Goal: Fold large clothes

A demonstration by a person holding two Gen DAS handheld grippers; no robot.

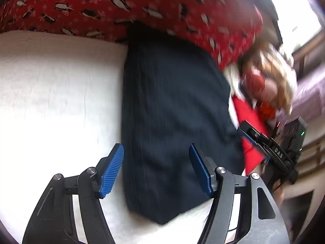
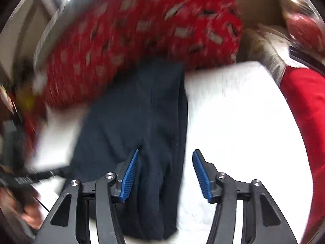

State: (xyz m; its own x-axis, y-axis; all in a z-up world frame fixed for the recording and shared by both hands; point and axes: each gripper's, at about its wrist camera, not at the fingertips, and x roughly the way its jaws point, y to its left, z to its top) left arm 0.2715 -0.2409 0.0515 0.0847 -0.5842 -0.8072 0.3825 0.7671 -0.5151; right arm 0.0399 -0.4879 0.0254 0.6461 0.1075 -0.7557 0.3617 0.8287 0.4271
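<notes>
Nearest, the left gripper (image 1: 156, 168) stood with its blue pads apart, nothing between them, over the dark garment (image 1: 174, 109). The right gripper (image 2: 165, 174) was also apart and empty, at about 3 o'clock from the left one. The garment lay folded in a long strip on the white sheet (image 1: 50, 93). Farther, at 12 o'clock, a red patterned cloth (image 1: 142, 6) touched the garment's far end.

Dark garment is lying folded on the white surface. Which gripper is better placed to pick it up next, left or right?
Left, probably. The left gripper hangs open, both pads straddling the navy garment. The right gripper is open too, but sits over the garment's edge, one pad above the white surface.
</notes>
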